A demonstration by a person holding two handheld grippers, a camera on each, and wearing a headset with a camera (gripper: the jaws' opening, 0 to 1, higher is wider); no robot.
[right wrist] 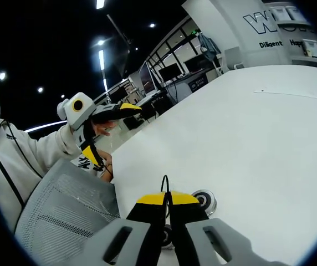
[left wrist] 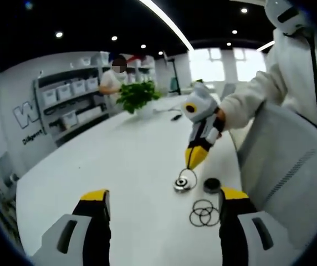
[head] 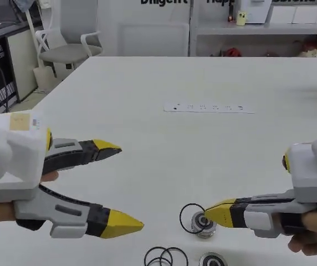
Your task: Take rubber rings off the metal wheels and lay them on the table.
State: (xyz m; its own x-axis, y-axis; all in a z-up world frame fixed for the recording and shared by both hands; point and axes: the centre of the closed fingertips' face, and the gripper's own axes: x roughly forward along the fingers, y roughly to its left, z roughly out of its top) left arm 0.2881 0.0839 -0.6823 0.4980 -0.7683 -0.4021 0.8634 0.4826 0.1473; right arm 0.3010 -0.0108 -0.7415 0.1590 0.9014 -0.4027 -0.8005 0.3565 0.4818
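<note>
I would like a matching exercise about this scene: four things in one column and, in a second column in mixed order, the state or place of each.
Column one
1. left tongs
2. right tongs
3. loose rubber rings
4. power strip

Column two
A. lying flat near the near edge of the table
B. shut on a rubber ring
C. wide open, holding nothing
D. farther across the table, beyond both tongs

Pairs: 1-C, 2-B, 3-A, 4-D

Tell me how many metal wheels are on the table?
2. One round silver metal wheel sits at the right tool's tip; the other wheel lies nearer the person, beside loose black rubber rings.
</note>
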